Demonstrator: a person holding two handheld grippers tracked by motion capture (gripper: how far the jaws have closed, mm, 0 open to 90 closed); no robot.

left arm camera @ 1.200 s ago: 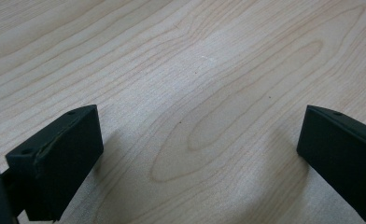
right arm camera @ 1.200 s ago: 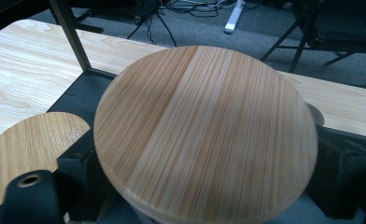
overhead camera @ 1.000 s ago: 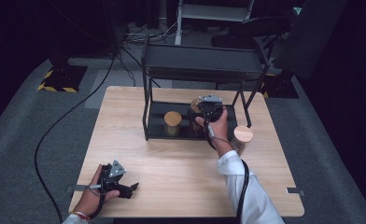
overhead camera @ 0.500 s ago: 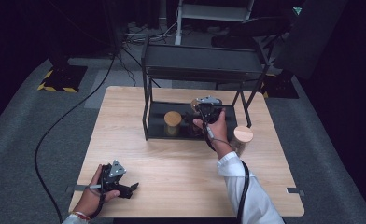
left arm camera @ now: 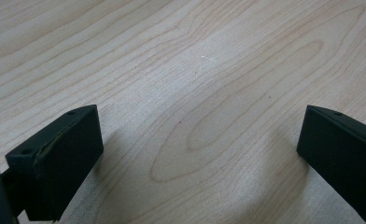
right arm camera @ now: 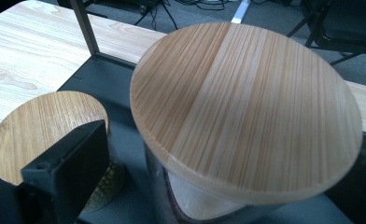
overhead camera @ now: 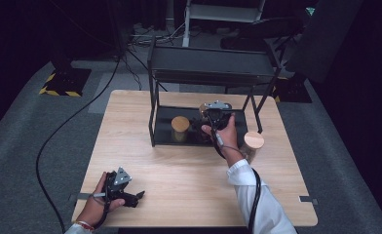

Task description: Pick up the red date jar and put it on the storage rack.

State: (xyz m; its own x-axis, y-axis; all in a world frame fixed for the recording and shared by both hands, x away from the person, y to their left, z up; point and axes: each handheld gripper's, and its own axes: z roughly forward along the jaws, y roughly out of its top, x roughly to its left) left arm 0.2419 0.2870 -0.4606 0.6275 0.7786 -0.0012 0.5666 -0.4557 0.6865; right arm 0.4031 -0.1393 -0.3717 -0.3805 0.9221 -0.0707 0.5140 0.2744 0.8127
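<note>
So I'm running both handhelds over a light wooden bench point(overhead camera: 189, 170) right now. My left gripper point(overhead camera: 136, 196) is sitting down at the near left corner of the bench, resting low on the wood, and in the left gripper view its two black jaws are standing wide apart with only bare wood grain between them.

My right gripper point(overhead camera: 204, 122) is reaching forward into the black metal rack point(overhead camera: 208, 73) that's standing at the far middle of the bench, working down at the rack's dark bottom tray point(overhead camera: 165, 127). In the right gripper view there's a glass jar with a round bamboo lid point(right arm camera: 246, 107) sitting right between the jaws: one jaw is showing at the lower left of the jar, the other is only just peeking in at the lower right edge. I honestly can't tell whether the jaws are pressing on the glass or just sitting around it.

A second, smaller bamboo-lidded jar point(overhead camera: 180, 127) is standing on the tray just to the left of that one; its lid is partly hiding behind my left-hand jaw in the right gripper view. A third jar with the same kind of lid point(overhead camera: 252, 145) is standing on the bench outside the rack, just beside my right wrist.
</note>
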